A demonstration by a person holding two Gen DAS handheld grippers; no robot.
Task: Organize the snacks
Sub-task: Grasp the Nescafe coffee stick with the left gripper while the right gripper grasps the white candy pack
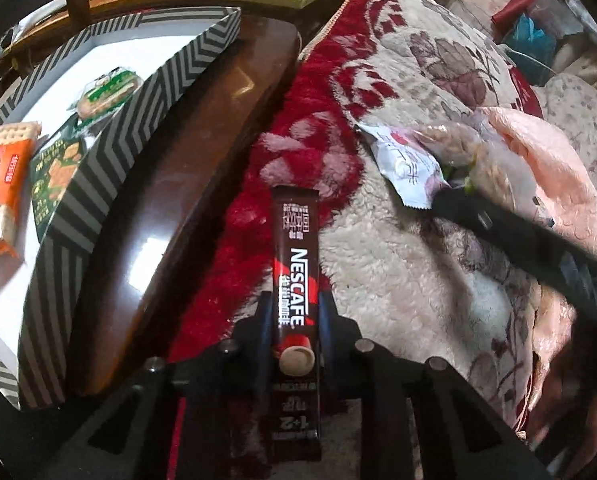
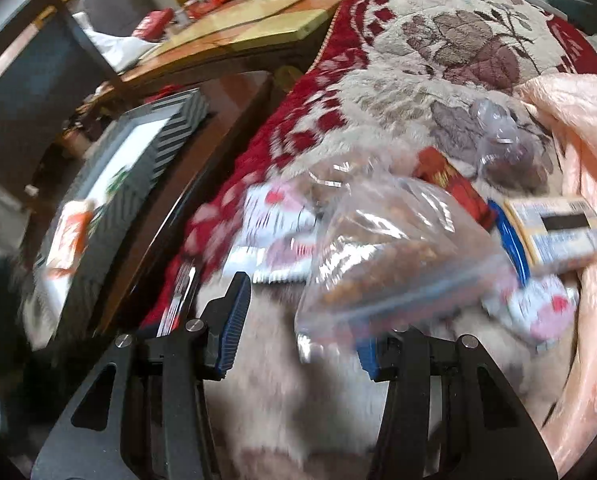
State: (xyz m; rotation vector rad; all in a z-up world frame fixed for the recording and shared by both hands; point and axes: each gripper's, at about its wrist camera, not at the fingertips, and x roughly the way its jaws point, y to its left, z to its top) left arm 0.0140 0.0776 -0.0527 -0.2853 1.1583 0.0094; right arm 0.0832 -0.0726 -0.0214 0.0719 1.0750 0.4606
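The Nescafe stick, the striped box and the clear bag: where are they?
Nescafe stick (image 1: 296, 276): left wrist view, on the white lettering.
Striped box (image 1: 138, 120): left wrist view, on its near wall.
Clear bag (image 2: 394, 256): right wrist view, on its middle.

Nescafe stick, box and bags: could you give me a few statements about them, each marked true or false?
1. The left tool is shut on the Nescafe stick. True.
2. The right tool is clamped shut on a packet. False: its jaws stand wide apart, with a clear bag just ahead.
3. The striped box already holds an orange cracker pack. True.
4. The Nescafe stick lies inside the striped box. False: it is held above the blanket, outside the box.
5. The clear bag sits in the box. False: it is on the blanket.
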